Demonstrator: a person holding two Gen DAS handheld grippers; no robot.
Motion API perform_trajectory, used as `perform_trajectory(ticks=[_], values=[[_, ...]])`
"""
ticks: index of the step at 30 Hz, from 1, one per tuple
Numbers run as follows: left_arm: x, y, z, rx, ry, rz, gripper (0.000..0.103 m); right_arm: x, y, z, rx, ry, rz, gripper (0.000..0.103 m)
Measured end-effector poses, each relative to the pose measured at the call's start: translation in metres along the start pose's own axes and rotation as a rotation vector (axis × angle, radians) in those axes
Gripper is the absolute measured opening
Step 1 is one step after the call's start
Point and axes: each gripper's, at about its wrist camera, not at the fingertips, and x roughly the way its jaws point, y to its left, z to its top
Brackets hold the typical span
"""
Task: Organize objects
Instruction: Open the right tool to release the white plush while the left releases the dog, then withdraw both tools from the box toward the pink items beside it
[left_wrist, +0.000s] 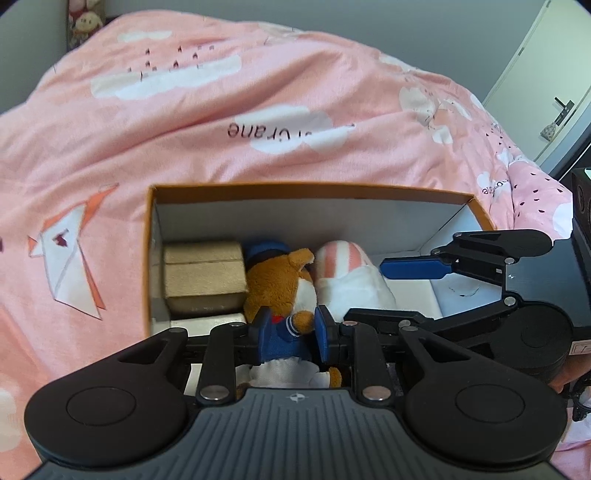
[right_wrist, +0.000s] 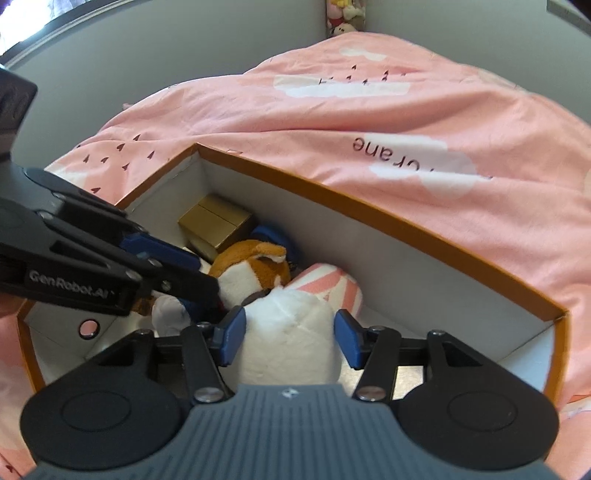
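Observation:
An orange-rimmed cardboard box (left_wrist: 295, 189) (right_wrist: 369, 201) lies on the bed. Inside from left to right are a tan block-shaped cushion (left_wrist: 203, 275) (right_wrist: 216, 221), a brown plush animal in a blue sailor suit (left_wrist: 277, 284) (right_wrist: 255, 266) and a white-and-pink striped plush (left_wrist: 347, 275) (right_wrist: 291, 332). My left gripper (left_wrist: 291, 330) is shut on the sailor plush's blue body. My right gripper (right_wrist: 291, 338) straddles the white plush, jaws apart and not squeezing it. The right gripper's blue finger (left_wrist: 410, 268) shows over that plush in the left wrist view.
A pink quilt with white clouds (left_wrist: 258, 110) (right_wrist: 406, 129) surrounds the box. The box's white floor (right_wrist: 424, 295) shows bare right of the white plush. A door with a handle (left_wrist: 563, 110) stands at far right. Plush toys (left_wrist: 85, 22) sit in the back corner.

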Motion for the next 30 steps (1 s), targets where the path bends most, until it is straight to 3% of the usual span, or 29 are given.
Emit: perform_trajectory(ticks=[4, 8, 18, 30], values=[[-0.020, -0.009, -0.003, 0.027, -0.045, -0.008, 0.028, -0.014, 0.006, 0.001, 0.015, -0.030, -0.032, 0.061], [-0.049, -0.026, -0.014, 0.055, -0.108, -0.043, 0.036, -0.037, 0.013, -0.002, 0.046, -0.071, -0.066, 0.061], [-0.088, -0.075, -0.076, 0.085, -0.224, -0.107, 0.047, -0.111, 0.050, -0.049, 0.116, -0.182, -0.168, 0.063], [-0.074, -0.096, -0.127, 0.118, -0.166, -0.171, 0.052, -0.141, 0.077, -0.126, 0.228, -0.158, -0.307, 0.067]])
